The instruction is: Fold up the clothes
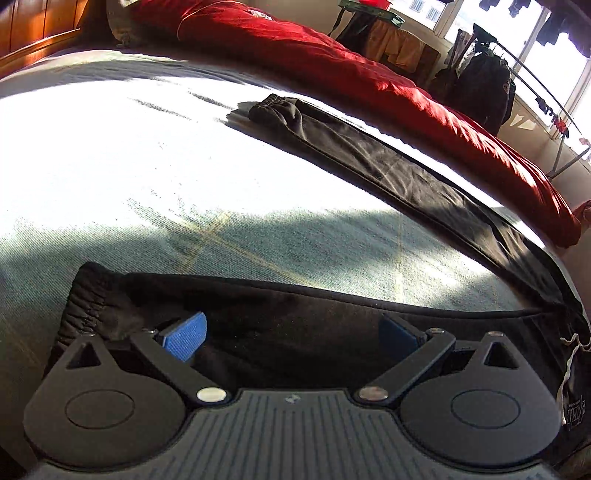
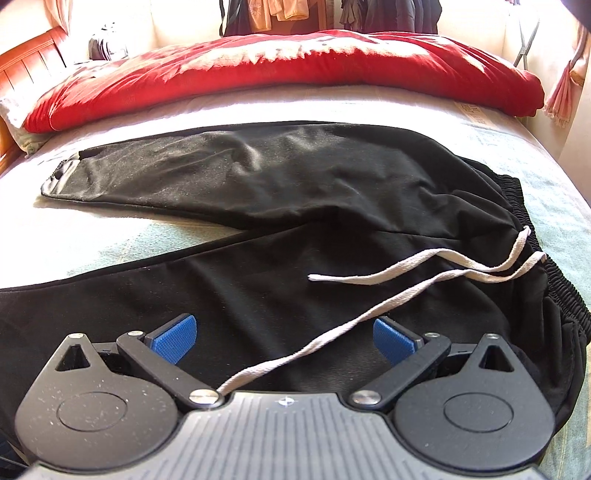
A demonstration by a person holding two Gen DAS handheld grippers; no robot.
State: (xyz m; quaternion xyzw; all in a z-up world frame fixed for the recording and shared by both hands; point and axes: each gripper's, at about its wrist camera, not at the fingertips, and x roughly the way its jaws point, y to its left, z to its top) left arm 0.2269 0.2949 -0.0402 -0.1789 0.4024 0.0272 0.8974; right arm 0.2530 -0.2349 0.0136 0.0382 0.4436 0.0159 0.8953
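Observation:
Black jogging trousers [image 2: 295, 192] lie spread on the bed with both legs splayed apart. Their elastic waistband [image 2: 554, 280] is at the right, and a white drawstring [image 2: 406, 280] trails across the cloth. My right gripper [image 2: 284, 339] stands open over the upper part of the near leg; one drawstring end runs between its blue pads [image 2: 173, 339]. In the left wrist view the near trouser leg [image 1: 295, 317] ends in a gathered cuff [image 1: 85, 314]. My left gripper [image 1: 291, 336] is open just above that leg, close to the cuff. The far leg [image 1: 369, 155] stretches away diagonally.
A red quilt [image 2: 280, 70] lies bunched along the far side of the bed. The pale green bedsheet [image 1: 147, 166] is sunlit. A wooden headboard [image 1: 29, 33] is at the left. Clothes hang on a drying rack [image 1: 491, 85] near the window.

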